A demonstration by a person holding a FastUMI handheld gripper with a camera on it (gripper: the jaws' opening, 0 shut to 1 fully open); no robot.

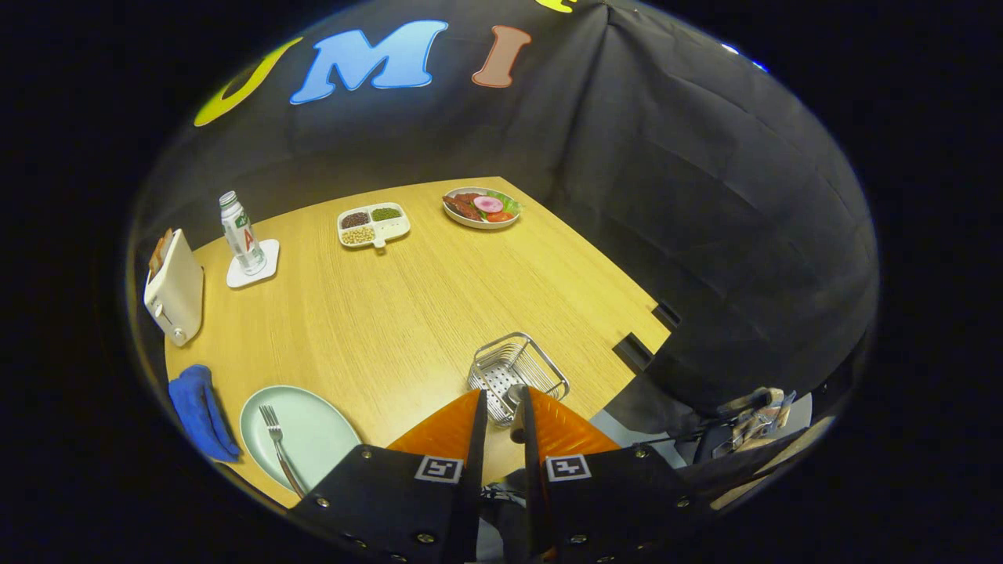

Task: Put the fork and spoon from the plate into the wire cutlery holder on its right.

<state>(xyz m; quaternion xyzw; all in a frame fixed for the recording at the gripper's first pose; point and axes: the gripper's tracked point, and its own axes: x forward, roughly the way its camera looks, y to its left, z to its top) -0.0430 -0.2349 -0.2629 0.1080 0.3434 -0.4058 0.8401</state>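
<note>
Spoon (517,403) first: you have it pinched between your gripper's (501,403) two fingers, which are drawn nearly together with its metal end poking up at their tips. You are holding it right at the near rim of the wire cutlery holder (517,374), which stands toward the tabletop's (423,313) right edge; whether the spoon touches the wire you cannot tell from here.

Your other piece, the fork (278,442), lies on the pale green plate (313,431) near the front left corner of the tabletop, tines pointing away from you, well apart from the holder. Just left of the plate, against the left edge, sits a folded blue cloth (200,411).

Farther along that left edge stands a white toaster (176,290) with toast in its slot. Beside it a water bottle (241,233) stands upright on a white coaster (255,266). Toward the far edge you have a divided tray (373,223) of beans and grains, and at the far right corner a plate of food (480,207).
</note>
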